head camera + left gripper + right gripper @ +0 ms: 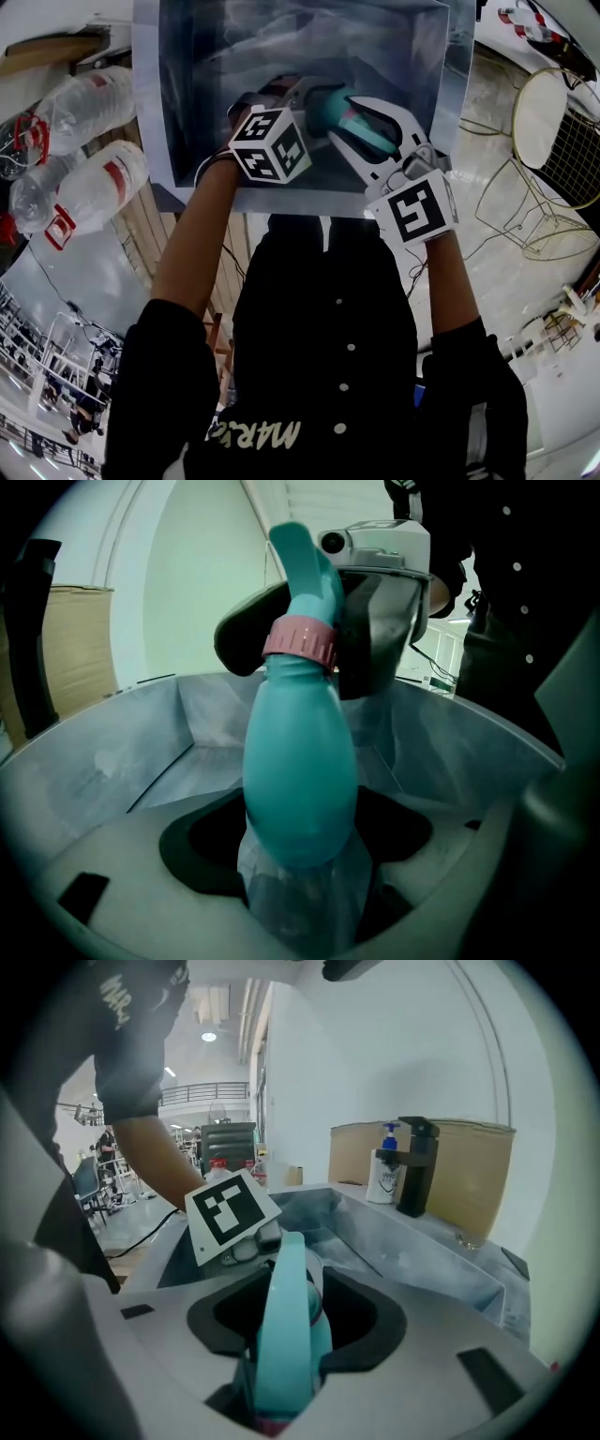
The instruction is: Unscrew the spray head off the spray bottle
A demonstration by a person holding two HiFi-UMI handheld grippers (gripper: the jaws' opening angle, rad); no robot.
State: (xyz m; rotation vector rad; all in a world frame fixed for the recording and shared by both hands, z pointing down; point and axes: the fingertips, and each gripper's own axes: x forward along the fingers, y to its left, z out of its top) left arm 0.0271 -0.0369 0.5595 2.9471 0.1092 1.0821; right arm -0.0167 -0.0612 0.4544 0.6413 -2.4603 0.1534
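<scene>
Over a grey basin (187,103) I hold a teal spray bottle (328,108) between both grippers. My left gripper (295,103) is shut on the bottle's body (300,771), which stands up between its jaws (300,883). A pink collar (300,641) rings the neck, with the teal spray head (305,564) above it. My right gripper (354,117) reaches in from the right, and its jaws sit on either side of the collar and head. In the right gripper view the spray head (286,1326) fills the gap between the black pads (361,1349), which press on it.
Clear plastic bottles with red labels (94,178) lie left of the basin. A round white table and wire chairs (548,122) stand at the right. On the basin's ledge are a soap dispenser (384,1174), a black post (417,1166) and a cardboard box (473,1176).
</scene>
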